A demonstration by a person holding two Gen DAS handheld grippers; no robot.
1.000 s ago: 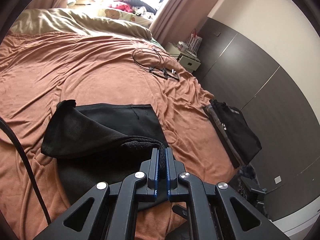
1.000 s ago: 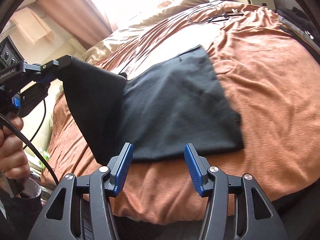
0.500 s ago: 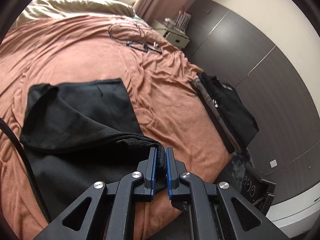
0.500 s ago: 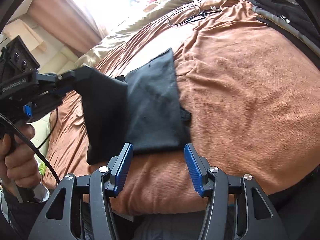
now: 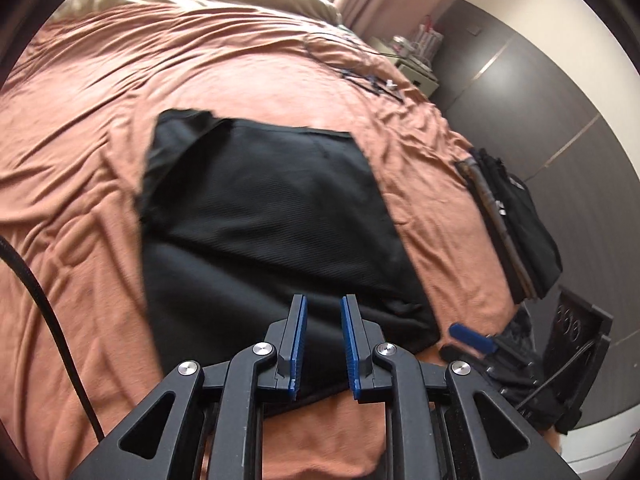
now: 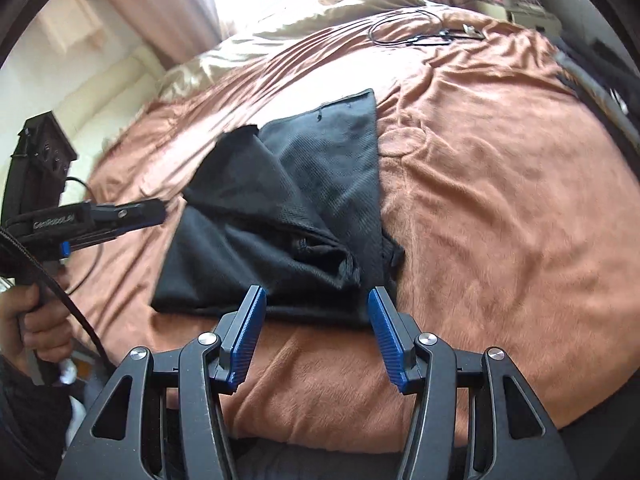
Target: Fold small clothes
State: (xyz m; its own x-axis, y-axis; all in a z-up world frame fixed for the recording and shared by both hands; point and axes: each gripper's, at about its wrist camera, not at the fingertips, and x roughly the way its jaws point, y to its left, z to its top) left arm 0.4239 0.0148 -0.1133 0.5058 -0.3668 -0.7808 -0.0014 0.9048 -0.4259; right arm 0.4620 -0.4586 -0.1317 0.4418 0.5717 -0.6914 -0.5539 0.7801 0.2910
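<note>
Counts on and around the bed

One black garment [image 5: 264, 216] lay on one bed [image 5: 100, 92]; one second pile of dark folded clothing [image 5: 516, 216] sat at its edge. One coiled cable [image 6: 420, 32] lay near the beige bedding. Two grippers were in view, left gripper [image 5: 323, 312] and right gripper [image 6: 316, 304], each with two blue-padded fingers [image 6: 250, 332].

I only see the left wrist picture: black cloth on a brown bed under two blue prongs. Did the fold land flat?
Observer: Not quite. From the right wrist, the black garment has its folded flap bunched into a lump at the near corner.
Visitor: Is the other tool gripping it?
Observer: No. The right gripper is open at the garment's near edge, pressing nothing.
Visitor: Who moves my prongs?
Observer: A person's hand holds the left gripper by its handle; its jaws are opening, nothing pinched.
</note>
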